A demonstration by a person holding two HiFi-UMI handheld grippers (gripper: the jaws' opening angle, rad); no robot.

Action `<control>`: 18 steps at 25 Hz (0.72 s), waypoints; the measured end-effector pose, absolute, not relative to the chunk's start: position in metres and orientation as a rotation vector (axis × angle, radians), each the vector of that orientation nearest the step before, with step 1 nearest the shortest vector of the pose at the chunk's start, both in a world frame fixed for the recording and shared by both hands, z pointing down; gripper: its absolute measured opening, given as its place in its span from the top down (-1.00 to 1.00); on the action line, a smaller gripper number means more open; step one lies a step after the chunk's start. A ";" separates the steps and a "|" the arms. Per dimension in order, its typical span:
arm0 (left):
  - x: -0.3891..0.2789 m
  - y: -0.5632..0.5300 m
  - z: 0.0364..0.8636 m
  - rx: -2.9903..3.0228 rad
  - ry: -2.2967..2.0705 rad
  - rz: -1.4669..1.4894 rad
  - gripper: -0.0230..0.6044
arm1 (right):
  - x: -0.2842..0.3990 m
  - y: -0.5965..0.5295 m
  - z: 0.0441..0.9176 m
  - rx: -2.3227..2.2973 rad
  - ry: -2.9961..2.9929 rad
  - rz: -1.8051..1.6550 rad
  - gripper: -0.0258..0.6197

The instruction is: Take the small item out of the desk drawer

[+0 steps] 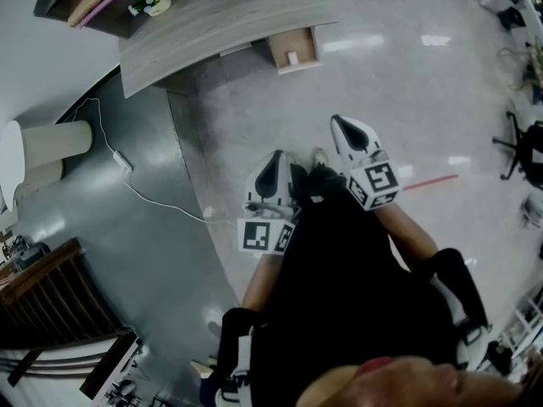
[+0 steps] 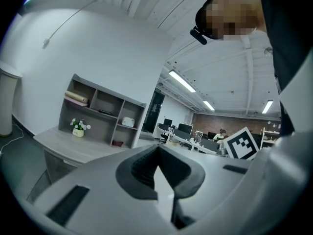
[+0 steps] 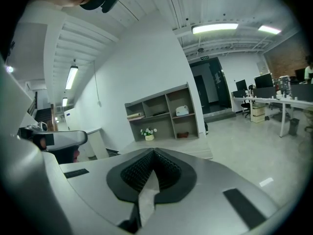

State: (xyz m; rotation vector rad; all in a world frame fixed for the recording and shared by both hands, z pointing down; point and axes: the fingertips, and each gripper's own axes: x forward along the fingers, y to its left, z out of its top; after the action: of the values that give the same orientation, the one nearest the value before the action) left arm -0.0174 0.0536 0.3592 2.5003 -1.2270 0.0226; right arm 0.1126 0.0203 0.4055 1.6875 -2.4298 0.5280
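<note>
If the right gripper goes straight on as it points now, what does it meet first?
Probably the open drawer of the desk; only bare floor shows between it and the right gripper, though depth is unclear.

White left tool (image 1: pixel 273 170) and right tool (image 1: pixel 349 132), dark ridged pads (image 3: pixel 139 173), a black-and-white marker cube (image 1: pixel 265 235) on each; all-black clothing (image 1: pixel 339 295) behind the cubes.

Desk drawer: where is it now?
Head view, top centre: the open drawer juts from the curved desk, right of the flower pot, a small white item inside.
</note>
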 end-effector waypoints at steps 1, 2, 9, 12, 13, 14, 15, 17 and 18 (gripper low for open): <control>-0.015 0.049 0.359 2.504 -1.224 0.020 0.94 | 0.115 0.014 0.408 1.688 -2.426 0.531 0.92; -0.013 0.043 0.360 2.509 -1.220 0.018 0.94 | 0.116 0.007 0.411 1.690 -2.421 0.534 0.92; -0.009 -0.010 0.370 2.555 -1.172 0.003 0.94 | 0.113 -0.044 0.437 1.703 -2.385 0.566 0.92; -0.008 -0.035 0.373 2.562 -1.134 0.007 0.94 | 0.111 -0.068 0.451 1.713 -2.359 0.576 0.92; -0.009 -0.044 0.375 2.555 -1.125 0.008 0.94 | 0.111 -0.077 0.456 1.717 -2.348 0.584 0.92; -0.009 -0.055 0.374 2.543 -1.121 -0.003 0.94 | 0.110 -0.087 0.461 1.720 -2.339 0.594 0.92; -0.009 -0.066 0.373 2.529 -1.120 -0.019 0.94 | 0.109 -0.095 0.466 1.722 -2.330 0.605 0.92; -0.011 -0.084 0.371 2.512 -1.113 -0.034 0.94 | 0.106 -0.111 0.476 1.723 -2.310 0.629 0.92; -0.012 -0.092 0.371 2.511 -1.107 -0.033 0.94 | 0.104 -0.118 0.481 1.723 -2.300 0.639 0.92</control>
State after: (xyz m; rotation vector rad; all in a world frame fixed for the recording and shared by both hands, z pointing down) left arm -0.0122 -0.0924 0.3715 2.5108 -1.1071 -0.0334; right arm 0.1043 -0.1181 0.4814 1.7227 -2.3001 0.6387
